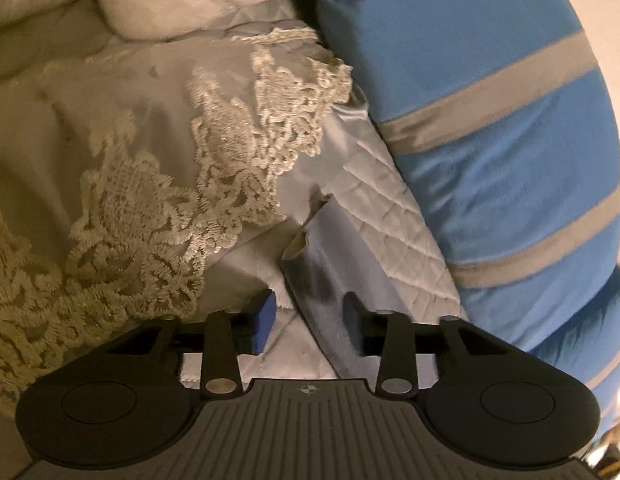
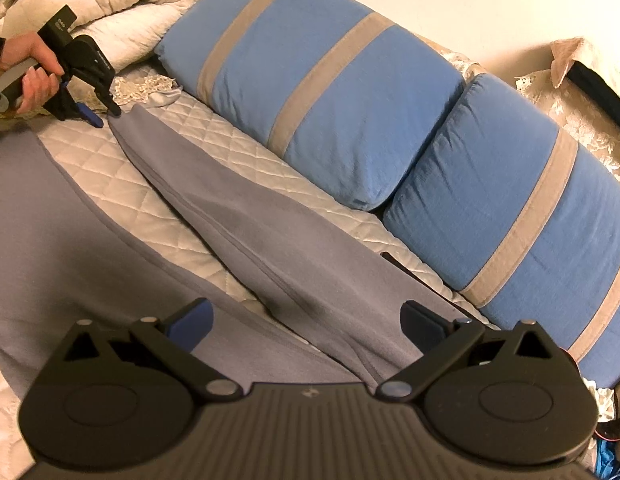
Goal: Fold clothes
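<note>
1. The left gripper (image 1: 310,320) has its blue-padded jaws partly apart, straddling the narrow end of a sleeve of the grey-blue knit garment (image 1: 330,264). The pads do not look pressed onto the cloth; whether either one touches it, I cannot tell. In the right wrist view the same left gripper (image 2: 104,114) sits at the far tip of that sleeve, held by the person's hand (image 2: 32,70).

2. The right gripper (image 2: 306,320) is spread wide, holding nothing. It hovers over the broad part of the grey-blue knit garment (image 2: 270,240), where the sleeve meets the body.

3. The garment lies flat on the white quilted bed cover (image 2: 110,168). One long sleeve stretches out diagonally across it, apart from the body panel to its left, with a strip of quilt showing between them.

4. Beyond the sleeve, two blue pillows with grey stripes (image 2: 310,92) run along the bed's far side. A cream lace-trimmed cover (image 1: 170,184) and a bunched white duvet (image 2: 110,0) lie near the sleeve tip.

5. Progress, as a judgement: early. The garment looks spread out, but no fold is visible; the sleeve has not yet been brought over the body. Folding in the sleeves and doubling the body remain.
</note>
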A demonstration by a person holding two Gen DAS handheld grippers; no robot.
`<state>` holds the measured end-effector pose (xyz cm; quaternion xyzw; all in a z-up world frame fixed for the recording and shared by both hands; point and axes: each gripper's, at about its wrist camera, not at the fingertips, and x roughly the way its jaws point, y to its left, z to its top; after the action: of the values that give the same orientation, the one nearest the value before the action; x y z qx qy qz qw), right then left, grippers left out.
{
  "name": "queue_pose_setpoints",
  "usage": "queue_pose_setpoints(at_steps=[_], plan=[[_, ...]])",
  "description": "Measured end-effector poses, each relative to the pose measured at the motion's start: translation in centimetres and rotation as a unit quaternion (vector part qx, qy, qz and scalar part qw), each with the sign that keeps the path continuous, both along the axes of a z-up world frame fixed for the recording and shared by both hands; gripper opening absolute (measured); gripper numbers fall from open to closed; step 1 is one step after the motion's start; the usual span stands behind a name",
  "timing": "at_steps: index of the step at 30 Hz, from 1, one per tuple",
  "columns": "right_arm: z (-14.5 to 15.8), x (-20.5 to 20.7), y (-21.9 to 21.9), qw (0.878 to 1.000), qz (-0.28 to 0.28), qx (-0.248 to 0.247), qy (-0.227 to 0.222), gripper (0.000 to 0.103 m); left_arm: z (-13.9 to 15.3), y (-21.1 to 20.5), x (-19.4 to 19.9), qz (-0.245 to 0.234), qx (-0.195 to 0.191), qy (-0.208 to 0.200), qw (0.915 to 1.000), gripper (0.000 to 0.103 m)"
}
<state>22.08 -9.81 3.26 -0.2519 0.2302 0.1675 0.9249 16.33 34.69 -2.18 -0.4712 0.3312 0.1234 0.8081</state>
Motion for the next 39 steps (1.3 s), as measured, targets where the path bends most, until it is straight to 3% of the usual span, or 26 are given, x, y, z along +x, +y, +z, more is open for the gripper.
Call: queue_pose_setpoints(at_steps=[8,12,15,22,28,33,39], plan=[[-0.3,0.2,0.3,1.000,0.004,-0.004,0.005,0.103,-1.3,0.3,0.4,0.026,-0.025,-0.015,0.9992,0.021],[-0.7,0.0,0.7,1.000,0.012,-0.016,0.006,0.103,-1.8,0.1,0.6,0.038,-0.021,-0.012,0.9990,0.004],[-1.0,0.1,1.0,1.000,0.016,-0.019,0.008,0.103,-1.8,0.1,0.6,0.041,-0.022,-0.013,0.9988,0.003],[-1.4,0.1,1.3,0.999,0.025,-0.029,-0.006,0.103,-0.3,-0.7,0.9,0.035,0.023,-0.004,0.9991,0.003],[-1.5,0.4,1.5,0.997,0.056,-0.037,-0.026,0.101,2.2,-1.7,1.0,0.022,0.083,-0.020,0.9961,0.003],[-1.0,2.2,0.8,0.997,0.074,-0.003,0.001,0.088,3.4,-2.0,1.2,0.018,0.106,-0.031,0.9938,0.003],[-0.6,5.0,0.7,0.995,0.086,0.023,0.035,0.073,3.2,-1.9,1.3,0.012,0.106,-0.025,0.9940,0.003]])
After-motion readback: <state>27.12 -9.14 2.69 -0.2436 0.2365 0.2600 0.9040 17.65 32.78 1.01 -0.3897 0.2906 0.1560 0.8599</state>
